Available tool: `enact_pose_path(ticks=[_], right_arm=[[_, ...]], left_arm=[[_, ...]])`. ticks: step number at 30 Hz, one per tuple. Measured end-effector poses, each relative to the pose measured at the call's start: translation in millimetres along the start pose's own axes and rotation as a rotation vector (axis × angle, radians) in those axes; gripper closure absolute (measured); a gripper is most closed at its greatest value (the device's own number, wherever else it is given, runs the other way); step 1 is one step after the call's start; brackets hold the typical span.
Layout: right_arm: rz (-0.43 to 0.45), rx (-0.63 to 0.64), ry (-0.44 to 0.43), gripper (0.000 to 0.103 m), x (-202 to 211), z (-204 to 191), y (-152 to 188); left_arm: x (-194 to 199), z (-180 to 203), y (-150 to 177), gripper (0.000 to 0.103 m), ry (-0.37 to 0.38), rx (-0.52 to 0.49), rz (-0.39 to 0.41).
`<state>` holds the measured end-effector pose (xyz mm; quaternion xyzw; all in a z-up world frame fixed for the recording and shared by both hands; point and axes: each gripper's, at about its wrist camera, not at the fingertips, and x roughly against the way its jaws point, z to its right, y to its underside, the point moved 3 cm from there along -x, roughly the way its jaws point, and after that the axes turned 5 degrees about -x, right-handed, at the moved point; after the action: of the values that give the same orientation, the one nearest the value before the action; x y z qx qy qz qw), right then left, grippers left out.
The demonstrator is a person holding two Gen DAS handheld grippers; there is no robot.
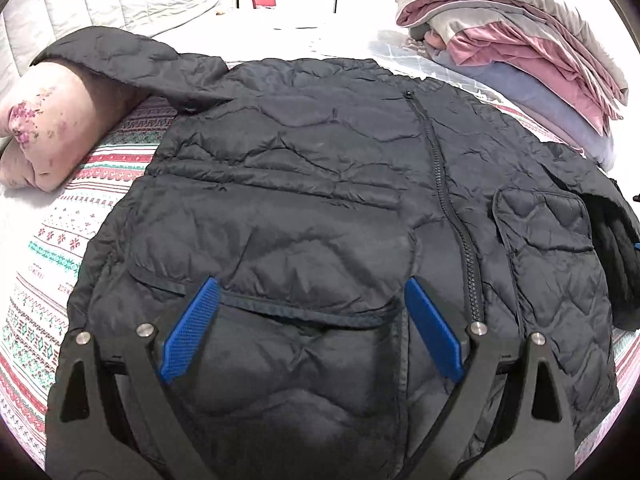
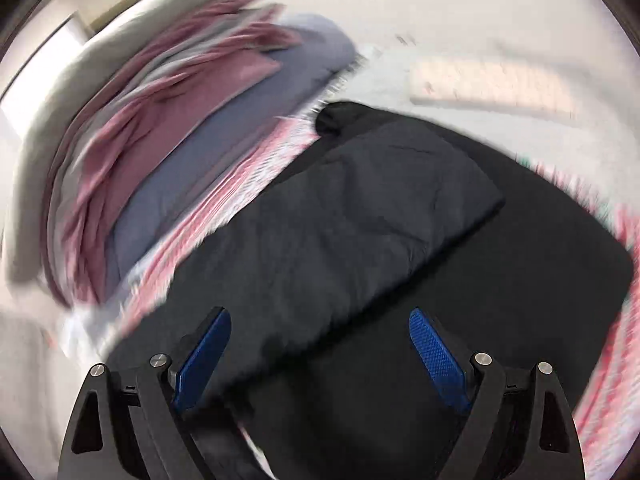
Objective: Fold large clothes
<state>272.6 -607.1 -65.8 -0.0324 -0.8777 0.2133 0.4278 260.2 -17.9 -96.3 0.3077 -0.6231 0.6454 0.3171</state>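
Black quilted jacket lies flat, zipped, on patterned bedspread. Left gripper hovers over its pocket flap, jaws spread wide, grasping nothing. Right gripper likewise released above jacket; view blurred. Beyond: folded pink-grey bedding stack.

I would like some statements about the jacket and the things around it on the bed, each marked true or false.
1. The black quilted jacket lies spread on the patterned bedcover. True.
2. The jacket's zipper is fully open. False: it looks closed along the front.
3. A pile of folded fabrics sits beyond the jacket. True.
4. The left gripper is shut on the jacket. False: its jaws stand open.
5. The right gripper holds a pink pillow. False: its jaws are open, holding nothing.
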Motion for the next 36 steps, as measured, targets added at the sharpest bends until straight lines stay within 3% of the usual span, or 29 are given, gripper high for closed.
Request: enact_pose_path(ticks=[3,6,8,10,12,14,17,20,24,26,27,30,33,36], right_arm=[[0.012,-0.120,0.005,0.011,-15.4,8.6,-9.6],[0.072,-0.037,0.046,0.016,-23.5,-15.4,-16.8],[0.090,-0.010,0.020,0.039,-24.5,-27.0,-17.7],[0.057,0.008,0.014,0.095,-31.2,-38.0,-14.3],[0.098,0.068,0.043,0.095,-24.6,-53.1,-11.3],[0.202,0.206,0.038,0.097,-3.0,-80.6,0.9],[0.354,0.458,-0.038,0.097,35.9,-138.9,34.5],[0.465,0.691,-0.136,0.097,73.7,-196.4,89.7],[0.521,1.017,-0.220,0.097,97.5,-265.1,199.9],[0.457,1.212,-0.266,0.095,85.6,-289.1,276.0],[0.384,1.326,-0.241,0.086,67.0,-295.9,316.8],[0.244,1.631,0.010,0.040,-7.2,-286.2,415.0],[0.188,1.778,0.107,0.040,-52.3,-257.7,465.2],[0.129,1.692,0.060,0.040,-56.6,-248.8,457.2]], left_arm=[[-4.6,-1.9,-1.1,0.009,-0.011,-0.005,-0.007],[-8.9,-5.3,-2.0,0.009,-0.018,-0.001,-0.015],[-10.5,-7.7,-2.8,0.009,-0.018,0.006,-0.018],[-10.6,-9.3,-2.9,0.009,-0.011,0.013,-0.021],[-9.8,-10.3,-3.3,0.009,-0.008,0.016,-0.016],[-10.2,-10.6,-3.4,0.009,-0.008,0.013,-0.018],[-9.3,-12.2,-4.2,0.009,0.009,0.023,-0.021],[-6.6,-15.0,-6.5,0.009,0.009,0.035,-0.008],[-5.8,-23.8,-9.3,0.009,-0.001,0.054,-0.001],[-6.9,-29.2,-9.8,0.009,0.004,0.072,-0.004],[-8.0,-32.9,-10.0,0.009,0.007,0.082,-0.004],[-11.6,-39.3,-7.8,0.009,-0.004,0.090,-0.015],[-14.1,-44.4,-7.9,0.009,0.006,0.108,-0.028],[-11.2,-45.5,-10.4,0.009,0.027,0.116,-0.019]])
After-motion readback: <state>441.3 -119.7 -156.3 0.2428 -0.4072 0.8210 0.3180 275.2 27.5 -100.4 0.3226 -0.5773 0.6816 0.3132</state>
